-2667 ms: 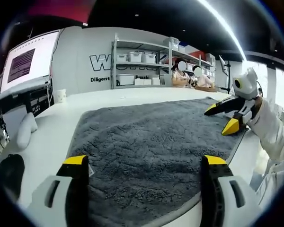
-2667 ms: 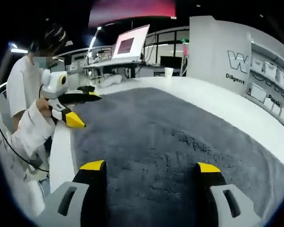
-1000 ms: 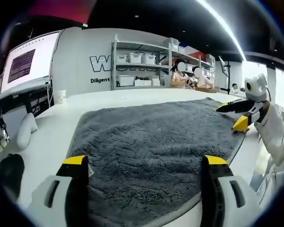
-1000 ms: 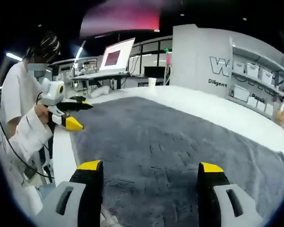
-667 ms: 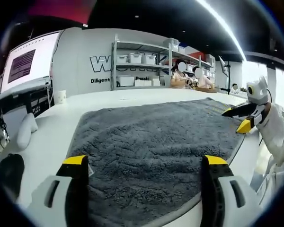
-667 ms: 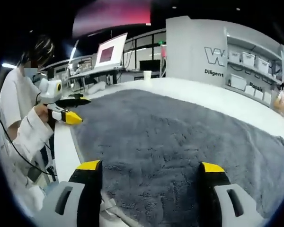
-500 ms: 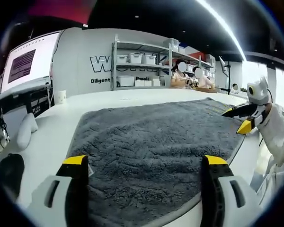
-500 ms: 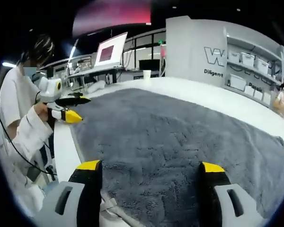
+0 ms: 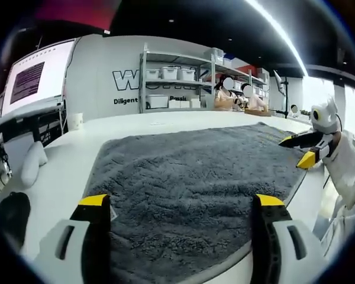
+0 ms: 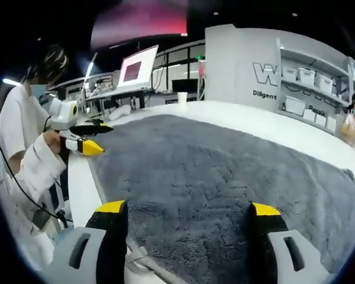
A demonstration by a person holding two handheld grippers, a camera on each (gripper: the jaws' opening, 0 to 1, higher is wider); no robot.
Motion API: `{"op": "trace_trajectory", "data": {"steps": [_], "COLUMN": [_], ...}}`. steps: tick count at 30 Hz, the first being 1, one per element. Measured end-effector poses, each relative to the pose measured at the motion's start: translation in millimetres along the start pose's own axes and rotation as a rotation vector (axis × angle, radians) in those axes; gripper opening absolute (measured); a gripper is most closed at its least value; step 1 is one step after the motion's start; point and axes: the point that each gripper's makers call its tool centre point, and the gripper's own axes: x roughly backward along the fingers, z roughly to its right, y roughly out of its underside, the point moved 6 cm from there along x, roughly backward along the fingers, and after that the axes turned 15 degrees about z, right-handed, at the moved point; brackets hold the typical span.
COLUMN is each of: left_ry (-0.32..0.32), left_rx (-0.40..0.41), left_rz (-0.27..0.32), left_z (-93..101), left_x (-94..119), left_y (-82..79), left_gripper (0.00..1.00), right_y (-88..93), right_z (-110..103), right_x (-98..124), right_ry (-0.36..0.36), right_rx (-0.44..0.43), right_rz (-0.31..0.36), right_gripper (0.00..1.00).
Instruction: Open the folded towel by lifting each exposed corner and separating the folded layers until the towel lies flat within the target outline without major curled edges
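A dark grey fluffy towel (image 9: 189,171) lies spread out flat on the white table (image 9: 65,177), one layer thick, with no curled edge that I can make out. My left gripper (image 9: 180,201) hovers open over the towel's near edge, with nothing between its yellow-tipped jaws. In the right gripper view, the same towel (image 10: 225,171) stretches ahead of my right gripper (image 10: 188,208), which is open and empty above another edge. Each gripper shows in the other's view, held by a white-sleeved hand: the right gripper (image 9: 297,150) just off the towel's right edge, the left gripper (image 10: 97,137) at its left edge.
Metal shelves with white bins (image 9: 171,74) and a wall with lettering stand behind the table. A monitor (image 9: 29,80) is at the left, with a white cup (image 9: 75,120) and a white bundle (image 9: 32,163) on the table. The person (image 10: 26,136) stands at the table's edge.
The right gripper has drawn back from over the towel's right corner to just past its edge, and its view has shifted a little. The left gripper and the towel have stayed still.
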Motion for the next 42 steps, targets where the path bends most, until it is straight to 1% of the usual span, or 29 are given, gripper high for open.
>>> {"op": "trace_trajectory", "data": {"steps": [3, 6, 8, 15, 16, 18, 19, 20, 22, 24, 27, 29, 31, 33, 39, 42], "left_ry": [0.0, 0.001, 0.001, 0.001, 0.001, 0.0, 0.0, 0.0, -0.001, 0.0, 0.0, -0.001, -0.003, -0.004, -0.004, -0.003], "left_rx": [0.0, 0.001, 0.001, 0.001, 0.0, 0.0, 0.0, 0.0, 0.0, 0.0, 0.0, -0.001, -0.001, -0.001, -0.002, -0.002], "left_rz": [0.0, -0.002, -0.001, -0.002, -0.001, -0.001, -0.001, -0.001, -0.001, -0.002, -0.001, 0.0, 0.0, 0.001, 0.002, 0.002], "left_z": [0.0, -0.1, 0.0, -0.2, -0.2, -0.4, -0.5, -0.4, -0.4, -0.5, -0.3, -0.2, 0.3, 0.4, 0.5, 0.5], "left_x": [0.2, 0.3, 0.4, 0.0, -0.1, -0.3, -0.4, -0.4, -0.6, -0.8, -1.0, -1.1, -1.2, -1.3, -0.8, -0.5], "left_y": [0.0, -0.2, -0.3, -0.6, -0.6, -0.7, -0.8, -0.8, -0.8, -0.9, -0.9, -0.8, -0.7, -0.6, -0.2, 0.1], "left_gripper": [0.99, 0.99, 0.99, 0.99, 0.99, 0.99, 0.99, 0.99, 0.99, 0.99, 0.99, 0.99, 0.99, 0.99, 0.99, 0.99], "right_y": [-1.6, -5.3, -7.7, -12.0, -10.3, -5.7, -4.2, -3.9, -3.4, -3.1, -1.4, -1.0, 3.0, 7.4, 22.1, 24.2], "right_z": [0.2, 7.0, 16.5, 50.7, 57.2, 67.1, 71.7, 74.2, 80.5, 90.7, 109.7, 119.1, 127.2, 129.9, 134.7, 134.0], "right_x": [1.2, 5.8, 11.4, 35.9, 41.9, 51.2, 55.9, 59.4, 66.9, 76.7, 93.6, 102.3, 111.5, 114.4, 117.1, 117.9], "right_ry": [-0.007, 0.019, 0.05, 0.168, 0.19, 0.232, 0.25, 0.253, 0.269, 0.301, 0.376, 0.43, 0.479, 0.494, 0.512, 0.511], "right_rx": [0.002, 0.026, 0.045, 0.036, 0.044, 0.052, 0.051, 0.049, 0.047, 0.055, 0.043, 0.025, -0.028, -0.061, -0.067, -0.09], "right_rz": [-0.01, -0.004, 0.001, 0.025, 0.011, -0.023, -0.023, -0.018, -0.013, -0.013, -0.017, -0.001, 0.013, 0.01, -0.021, -0.009], "right_gripper": [0.83, 0.87, 0.87, 0.83, 0.81, 0.81, 0.81, 0.81, 0.76, 0.75, 0.74, 0.7, 0.68, 0.69, 0.65, 0.64]}}
